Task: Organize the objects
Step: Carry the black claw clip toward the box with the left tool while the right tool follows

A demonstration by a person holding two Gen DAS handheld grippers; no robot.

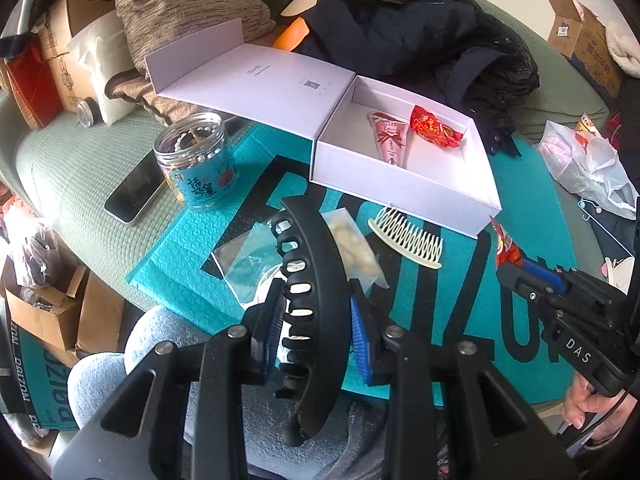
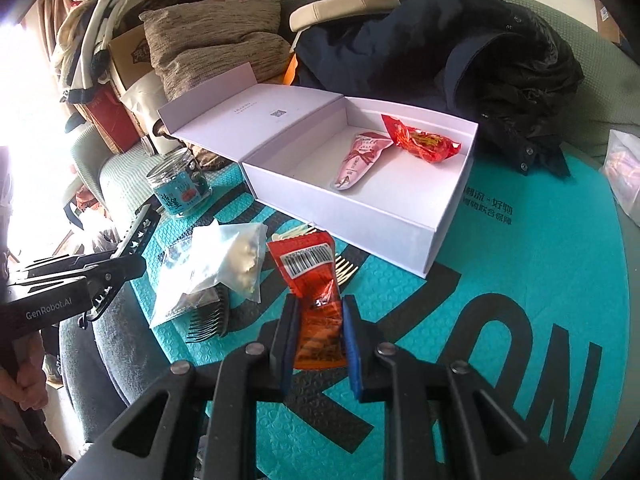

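My left gripper is clamped on a big black hair claw, its blue pads pressing the claw's slotted sides so the curved spine arches up away from me. My right gripper is closed on a red snack packet, which stands up between the pads with its barcode end on top. Under both lies a teal mat with large dark lettering. Just past the claw sit clear plastic bags, one holding something white, and beside them a cream comb lies flat on the mat. A dark comb peeks out from beneath the bags in the right view. Beyond these stands a white box, lid folded flat open to the left, with a pink packet and a red wrapper lying in its far right corner. Left of the box is a clear jar with a blue label, and near it a phone lies on the green cushion. A dark jacket is heaped behind the box.
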